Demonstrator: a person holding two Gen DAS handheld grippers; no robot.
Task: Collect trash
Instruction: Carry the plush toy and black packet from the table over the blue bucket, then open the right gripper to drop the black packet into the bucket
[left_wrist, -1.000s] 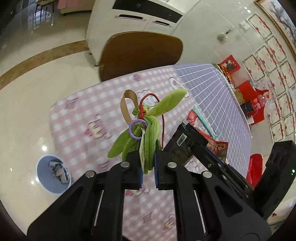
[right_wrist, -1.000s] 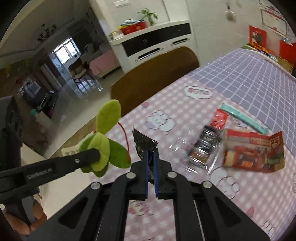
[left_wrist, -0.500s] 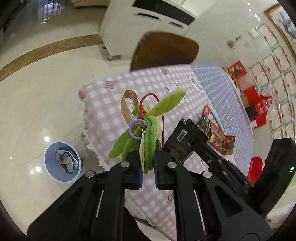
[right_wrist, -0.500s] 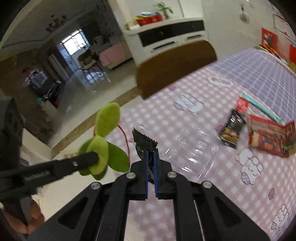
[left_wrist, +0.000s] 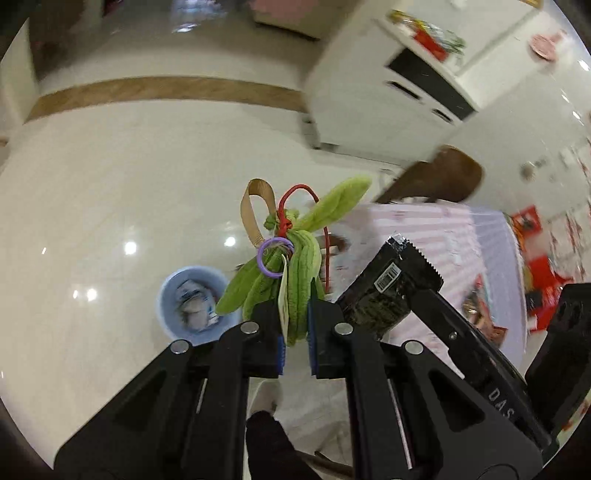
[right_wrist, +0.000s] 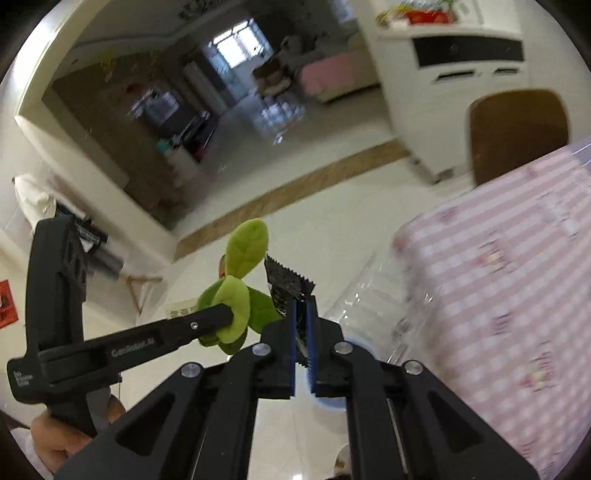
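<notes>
My left gripper (left_wrist: 295, 332) is shut on a green plush leaf toy (left_wrist: 299, 266) with a purple ring, a tan ribbon loop and a red cord. It hangs over the floor, just right of a light blue trash bin (left_wrist: 159, 302) that holds crumpled paper. My right gripper (right_wrist: 303, 332) is shut on a black serrated snack wrapper (right_wrist: 288, 284). The wrapper (left_wrist: 388, 291) also shows in the left wrist view, close beside the toy. In the right wrist view, the left gripper (right_wrist: 225, 314) reaches in from the left with the toy (right_wrist: 240, 295). A slice of the bin (right_wrist: 330, 404) shows below my right jaws.
The table with a pink checked cloth (right_wrist: 498, 277) lies to the right, with clear plastic packaging (right_wrist: 376, 295) at its near edge and blurred red wrappers (left_wrist: 480, 314) farther along. A brown chair (right_wrist: 517, 133) and a white cabinet (right_wrist: 454, 92) stand behind. Glossy floor (left_wrist: 110, 192) spreads to the left.
Both grippers have swung off the table top and out over the floor, each keeping its item. The bin has come nearer, close to the left gripper's tips.
</notes>
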